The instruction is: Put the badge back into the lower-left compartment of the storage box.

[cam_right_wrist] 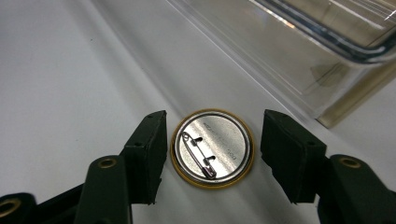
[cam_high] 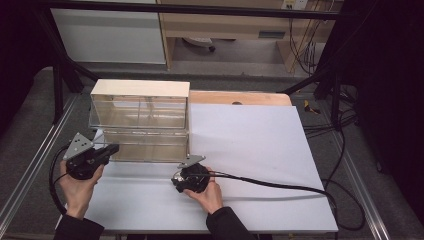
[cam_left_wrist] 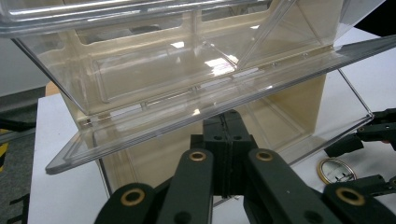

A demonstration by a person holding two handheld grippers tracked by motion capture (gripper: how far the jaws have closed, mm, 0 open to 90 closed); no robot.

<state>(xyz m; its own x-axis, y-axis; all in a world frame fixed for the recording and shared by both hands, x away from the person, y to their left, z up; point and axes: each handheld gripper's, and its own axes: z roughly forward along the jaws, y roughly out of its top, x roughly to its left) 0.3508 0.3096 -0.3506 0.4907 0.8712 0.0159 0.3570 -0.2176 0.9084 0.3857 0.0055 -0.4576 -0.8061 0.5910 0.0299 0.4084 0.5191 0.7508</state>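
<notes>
**A thin pin badge, hard to pick up**

The left tongs (cam_left_wrist: 227,140) are pressed together, gripping the edge of the clear box's (cam_high: 140,112) open flap (cam_left_wrist: 187,116). The right tongs (cam_right_wrist: 212,144) are wide open around the badge (cam_right_wrist: 213,148), lying pin-side up on the white table (cam_high: 260,150). It looks light, stiff and slippery. Pinch its rim.

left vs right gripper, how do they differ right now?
The left gripper is shut, jaws pressed together on the edge of the clear plastic flap of the two-tier clear plastic bin; the right gripper is open. The left is raised at the bin front; the right sits low, straddling the round metal pin badge without touching it. Both are black and hand-held.
</notes>
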